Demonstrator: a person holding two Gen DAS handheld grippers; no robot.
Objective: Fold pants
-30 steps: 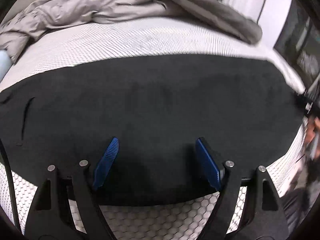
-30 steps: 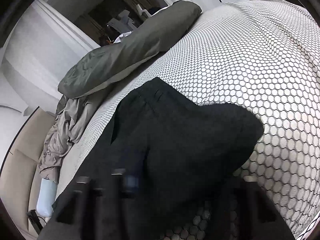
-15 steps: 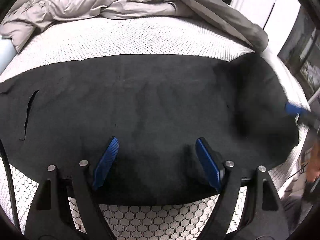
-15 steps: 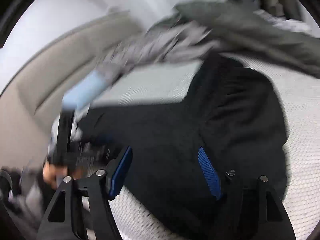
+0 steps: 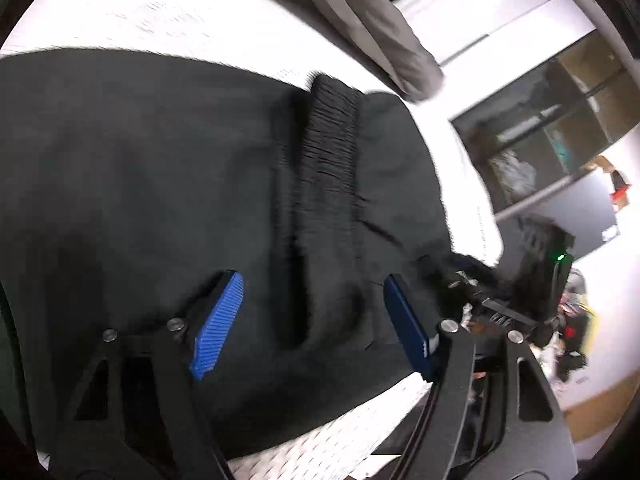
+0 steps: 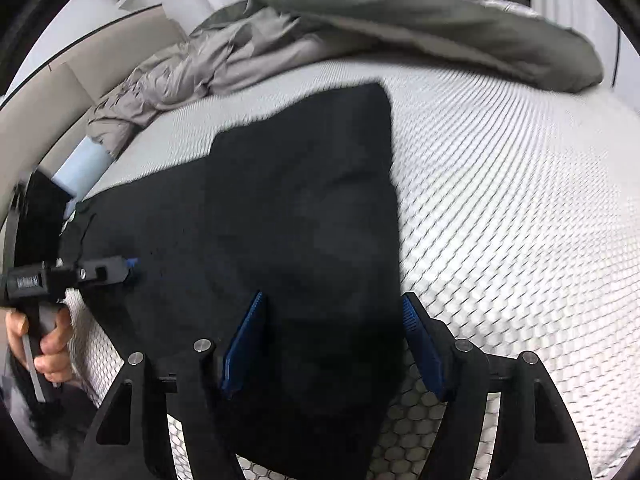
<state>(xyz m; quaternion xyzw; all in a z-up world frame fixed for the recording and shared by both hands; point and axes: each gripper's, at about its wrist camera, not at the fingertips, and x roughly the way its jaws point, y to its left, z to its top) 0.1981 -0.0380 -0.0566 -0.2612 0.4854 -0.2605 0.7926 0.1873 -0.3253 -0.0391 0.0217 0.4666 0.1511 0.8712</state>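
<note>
Black pants [image 5: 160, 184] lie flat on the bed's white honeycomb-patterned cover, one end folded over the rest. The ribbed waistband [image 5: 328, 148] shows on top of the fold in the left wrist view. My left gripper [image 5: 312, 320] is open and empty, just above the cloth by the waistband. In the right wrist view the folded part of the pants [image 6: 304, 216] lies as a dark slab. My right gripper [image 6: 336, 340] is open and empty over its near edge. The left gripper also shows in the right wrist view [image 6: 132, 268], held by a hand at the left.
A rumpled grey duvet [image 6: 248, 52] and a dark green pillow [image 6: 440, 16] lie along the far side of the bed. A light blue pillow [image 6: 80, 164] sits by the beige headboard [image 6: 36, 104]. The white cover [image 6: 520, 200] is bare to the right of the pants.
The right end of the pants has been folded over onto the middle, and the right gripper has let go and opened. The left gripper has swung right toward the fold.
</note>
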